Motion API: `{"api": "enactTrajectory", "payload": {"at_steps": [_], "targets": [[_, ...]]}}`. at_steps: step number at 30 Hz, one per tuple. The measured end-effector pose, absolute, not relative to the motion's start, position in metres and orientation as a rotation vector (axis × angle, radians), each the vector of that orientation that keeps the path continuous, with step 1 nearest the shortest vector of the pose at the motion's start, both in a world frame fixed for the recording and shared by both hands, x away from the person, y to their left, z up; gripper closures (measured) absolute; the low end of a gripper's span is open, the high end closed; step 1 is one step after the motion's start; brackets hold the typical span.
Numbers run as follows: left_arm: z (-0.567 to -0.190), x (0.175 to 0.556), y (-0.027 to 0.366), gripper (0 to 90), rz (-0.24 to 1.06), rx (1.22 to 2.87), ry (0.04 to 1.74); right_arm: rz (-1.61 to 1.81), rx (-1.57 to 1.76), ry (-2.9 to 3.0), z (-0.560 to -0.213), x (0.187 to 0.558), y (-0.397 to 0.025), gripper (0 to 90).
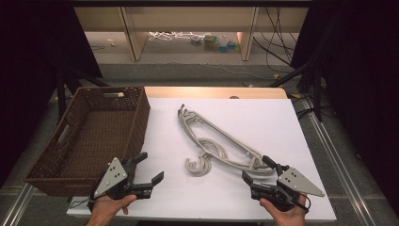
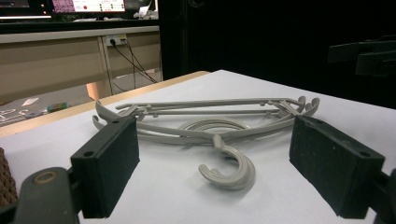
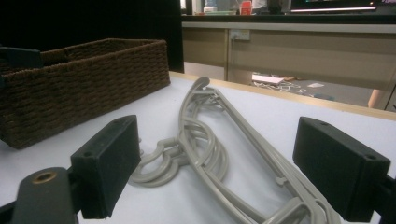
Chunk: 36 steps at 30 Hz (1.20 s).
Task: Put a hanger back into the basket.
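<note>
A stack of grey plastic hangers [image 1: 221, 141] lies diagonally on the white table top [image 1: 263, 117], hooks [image 1: 197, 165] curling toward the front. My left gripper [image 1: 150, 167] is open near the front left, a short way left of the hooks, holding nothing. My right gripper [image 1: 258, 168] is open at the front right, its jaws standing on either side of the hangers' near end. In the left gripper view the hangers [image 2: 210, 119] lie ahead between the pads [image 2: 109, 165]. In the right gripper view the hangers [image 3: 210, 140] run up between the pads [image 3: 338, 165].
A brown woven basket [image 1: 89, 136] sits at the table's left edge, its inside bare; in the right gripper view the basket [image 3: 79, 79] stands to the left. Wooden desk legs and cables lie on the floor beyond the table. Black curtains flank both sides.
</note>
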<state>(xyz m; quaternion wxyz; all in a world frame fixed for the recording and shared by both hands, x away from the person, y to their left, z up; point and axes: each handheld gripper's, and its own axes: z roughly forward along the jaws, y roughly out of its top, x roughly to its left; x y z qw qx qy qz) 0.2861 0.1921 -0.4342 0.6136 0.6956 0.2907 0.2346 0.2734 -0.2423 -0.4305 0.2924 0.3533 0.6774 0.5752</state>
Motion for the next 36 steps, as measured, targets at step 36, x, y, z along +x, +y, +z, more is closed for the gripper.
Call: {"api": "enactTrajectory", "payload": {"at_steps": [36], "targets": [[-0.437, 0.288, 0.184, 15.7, 0.543, 1.653, 0.610, 0.877, 0.624, 2.495, -0.443, 0.355, -0.188, 41.2]]}}
